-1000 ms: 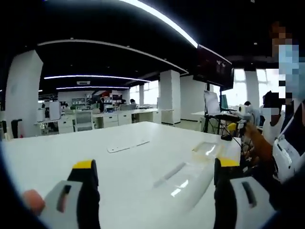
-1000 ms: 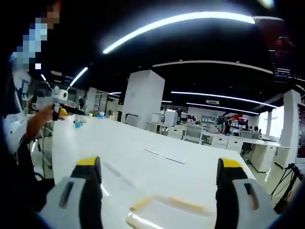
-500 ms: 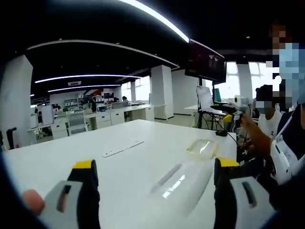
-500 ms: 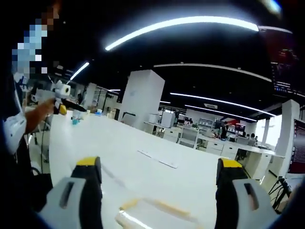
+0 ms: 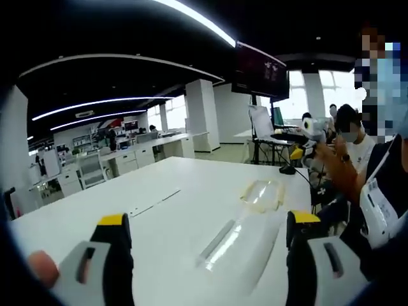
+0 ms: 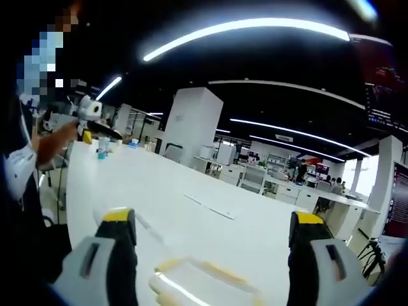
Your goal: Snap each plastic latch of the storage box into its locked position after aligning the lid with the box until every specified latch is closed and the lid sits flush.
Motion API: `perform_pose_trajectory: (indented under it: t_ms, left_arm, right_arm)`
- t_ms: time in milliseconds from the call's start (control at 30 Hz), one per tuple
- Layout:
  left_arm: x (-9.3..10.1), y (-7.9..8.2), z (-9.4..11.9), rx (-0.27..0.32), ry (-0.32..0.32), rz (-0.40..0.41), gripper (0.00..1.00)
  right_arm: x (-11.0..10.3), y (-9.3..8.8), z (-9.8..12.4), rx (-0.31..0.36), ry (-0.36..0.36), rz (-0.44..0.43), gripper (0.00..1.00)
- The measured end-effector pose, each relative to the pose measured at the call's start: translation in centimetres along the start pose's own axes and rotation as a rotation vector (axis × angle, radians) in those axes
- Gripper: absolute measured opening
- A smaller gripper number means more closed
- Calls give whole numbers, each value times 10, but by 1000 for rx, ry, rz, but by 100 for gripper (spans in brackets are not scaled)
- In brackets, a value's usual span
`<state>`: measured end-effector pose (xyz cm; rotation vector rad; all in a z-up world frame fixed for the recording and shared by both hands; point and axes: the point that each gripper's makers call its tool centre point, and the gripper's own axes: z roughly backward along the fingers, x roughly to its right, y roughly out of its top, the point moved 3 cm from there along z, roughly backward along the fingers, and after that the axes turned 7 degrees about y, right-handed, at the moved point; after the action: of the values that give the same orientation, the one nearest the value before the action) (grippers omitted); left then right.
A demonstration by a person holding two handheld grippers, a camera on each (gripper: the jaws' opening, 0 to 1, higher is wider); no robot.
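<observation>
The clear plastic storage box [image 5: 237, 247] lies on the white table [image 5: 178, 217] between and beyond my left gripper's jaws. Past it rests a smaller clear piece with a yellowish rim [image 5: 262, 194]. My left gripper [image 5: 208, 218] is open, its yellow-tipped jaws wide apart and holding nothing. In the right gripper view, a clear box edge with yellowish latches [image 6: 199, 278] sits low between the jaws. My right gripper [image 6: 211, 217] is open too and holds nothing. Whether the latches are closed is too blurred to tell.
A flat white strip [image 5: 153, 202] lies further out on the table, also the strip [image 6: 211, 207]. A person [image 5: 373, 159] stands at the table's end holding another gripper device [image 6: 89, 113]. Desks, chairs and pillars fill the office behind.
Both views have shifted with my hands: the left one swung and shows the clear box nearer the middle, the right one tipped down a little. Nothing on the table moved.
</observation>
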<state>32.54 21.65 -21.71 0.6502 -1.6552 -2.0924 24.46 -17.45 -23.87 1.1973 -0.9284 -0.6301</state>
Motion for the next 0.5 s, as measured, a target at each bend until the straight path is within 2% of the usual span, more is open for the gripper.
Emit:
perform_pose_trajectory:
  t_ms: [167,267,333,433,500]
  left_arm:
    - [9,12,-6,-20,-28,-48,99]
    - [17,17,-9,-20,-74,-34,99]
    - [19,18,-11,-24,-85,-31,99]
    - [21,14,-16,-72,-86,-76,100]
    - [22,16,-19,-77,-95,-102,100]
  right_arm:
    - [1,5,4,-5,-4,16,97]
    - [3,7,7,-6,-7,23,97]
    - [4,8,8,-6,-8,24,97]
    - [4,8,9,-21,-4,29,97]
    - [5,9,9,-32,-2,39,98]
